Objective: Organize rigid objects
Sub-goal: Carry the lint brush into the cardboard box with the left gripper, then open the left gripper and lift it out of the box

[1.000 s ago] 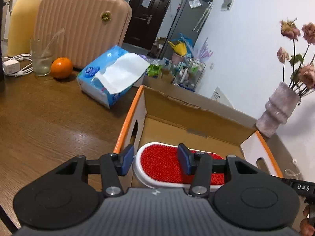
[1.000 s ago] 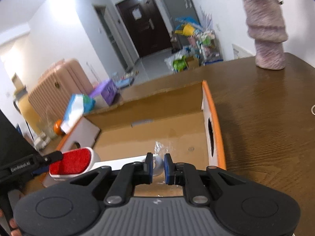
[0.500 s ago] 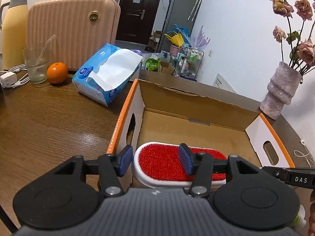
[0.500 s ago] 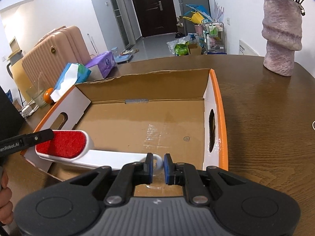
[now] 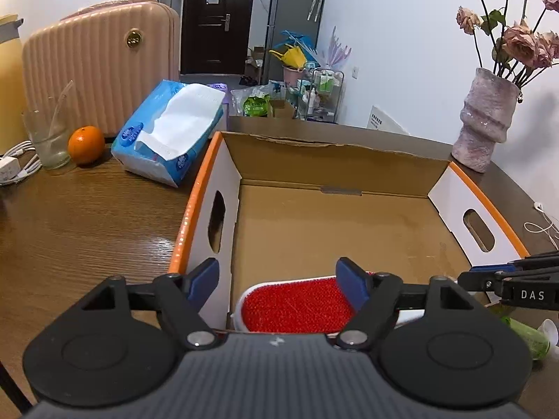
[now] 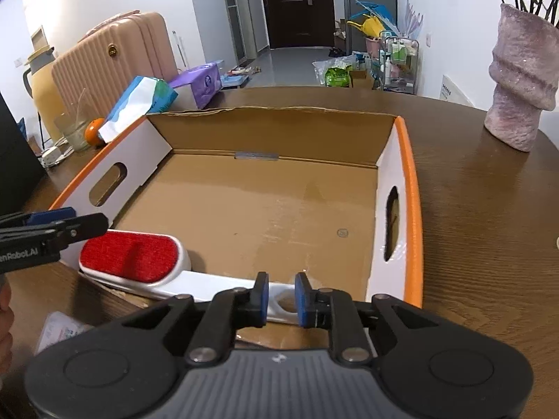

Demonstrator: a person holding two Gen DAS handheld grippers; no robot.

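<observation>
**Left-wrist view: lint brush at the near edge of the box**

Left-wrist view shows your left gripper (image 5: 277,276) with its jaws opening wide; the brush (image 5: 297,305) lies between them, its red head untouched by either pad. The head sits low at the near wall of the box (image 5: 335,160). At the right edge you see the right gripper's side, marked "DAS".

Right-wrist view gives you what the other hides: the brush's white handle runs along the box's near edge to your right gripper (image 6: 282,300). Its jaws are starting to open, but the pads are narrowly set on either side of the handle's looped end and seem to touch it. The left gripper enters at the left edge, lettered "enRobot.AI" as far as it reads.

Count one box with two handle cut-outs, one brush, one vase (image 6: 520,80), one suitcase (image 5: 101,70) and one orange (image 5: 85,145).

Only the left view shows the roses (image 5: 520,42), a glass (image 5: 49,139), a white charger and cable (image 5: 14,167), and a green item on the table at the lower right. Only the right view shows a purple tissue box (image 6: 201,83) behind the blue tissue pack (image 6: 139,104). The print on both is too small to read.
</observation>
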